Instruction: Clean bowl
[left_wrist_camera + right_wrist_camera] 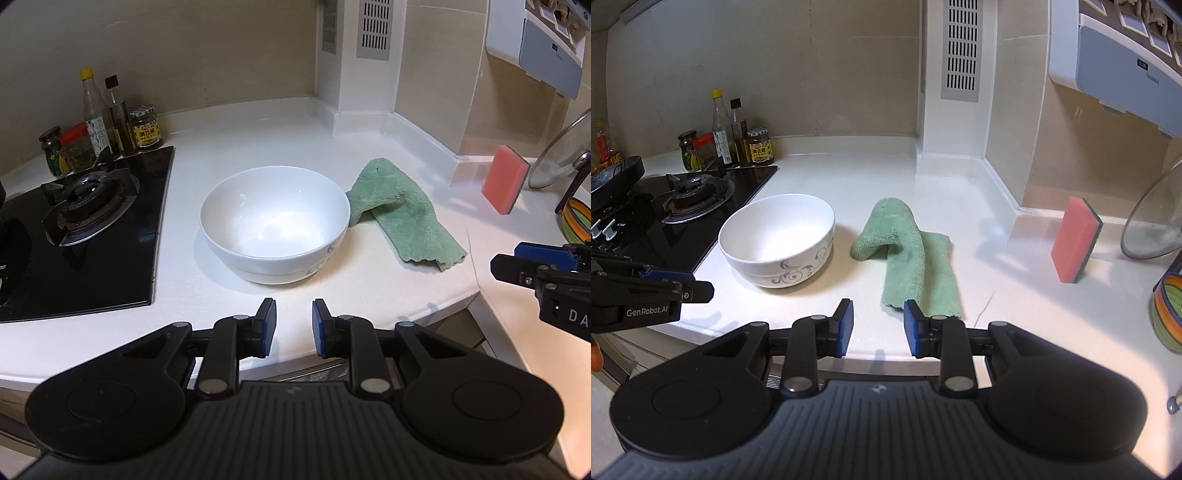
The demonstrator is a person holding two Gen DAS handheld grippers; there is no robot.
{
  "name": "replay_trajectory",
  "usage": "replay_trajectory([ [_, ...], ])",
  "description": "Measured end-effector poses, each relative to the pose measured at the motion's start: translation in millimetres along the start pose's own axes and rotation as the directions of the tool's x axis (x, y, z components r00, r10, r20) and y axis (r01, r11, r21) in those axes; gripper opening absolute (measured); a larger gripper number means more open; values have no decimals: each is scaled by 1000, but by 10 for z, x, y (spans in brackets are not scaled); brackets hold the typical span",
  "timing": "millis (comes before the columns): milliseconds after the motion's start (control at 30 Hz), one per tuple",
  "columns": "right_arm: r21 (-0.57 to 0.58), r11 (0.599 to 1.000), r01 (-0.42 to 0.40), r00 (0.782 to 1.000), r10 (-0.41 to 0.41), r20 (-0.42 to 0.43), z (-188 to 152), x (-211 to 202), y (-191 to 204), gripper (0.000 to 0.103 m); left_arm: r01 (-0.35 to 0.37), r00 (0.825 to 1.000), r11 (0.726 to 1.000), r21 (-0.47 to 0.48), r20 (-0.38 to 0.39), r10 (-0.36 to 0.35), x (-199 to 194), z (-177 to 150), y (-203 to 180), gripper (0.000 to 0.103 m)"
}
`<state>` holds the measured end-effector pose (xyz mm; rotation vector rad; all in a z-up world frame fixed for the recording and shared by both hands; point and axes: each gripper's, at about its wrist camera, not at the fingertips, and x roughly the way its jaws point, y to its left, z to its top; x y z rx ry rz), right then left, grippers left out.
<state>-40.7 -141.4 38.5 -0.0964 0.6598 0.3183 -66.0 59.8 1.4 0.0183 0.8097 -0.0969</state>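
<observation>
- The white bowl (275,225) sits upright on the white counter (236,147), with nothing that I can see inside it.
- The left gripper (294,326) hangs over the front edge of the counter. Its blue pads (269,325) are spread apart with nothing between them. The bowl is at 12 o'clock from it, near but not touching.
- The right gripper (878,326) is over the front edge too. Its pads (911,328) are spread apart and hold nothing. From it the bowl (777,243) is at 10 o'clock.
- A green cloth (908,258) lies crumpled on the counter at 12 o'clock from the right gripper, with its near end just past the right pad.
- In the left view the cloth (400,214) looks like it touches the bowl's rim at 3 o'clock. The right view shows a bare strip of counter between them.
- Only the right view shows the grey swirl pattern on the bowl's side well. The left view shows just a bit of it.
- The left view looks more straight down into the bowl.
- A pink sponge (1075,240) stands on its edge far off at 2 o'clock. A glass lid (1156,218) leans beside it.
- A black stove (85,229) is at 9 o'clock from the bowl, with bottles and jars (103,125) behind it.
- Only the right view shows a striped bowl (1167,314) clearly at the far right.
</observation>
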Motion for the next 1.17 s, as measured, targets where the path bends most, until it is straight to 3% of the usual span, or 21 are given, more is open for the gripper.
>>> replay_trajectory([
  [1167,16,1000,17,1000,-17,5,16,44,49,25,-9,1000,1000,-7,27,10,-18,62,-89,25],
])
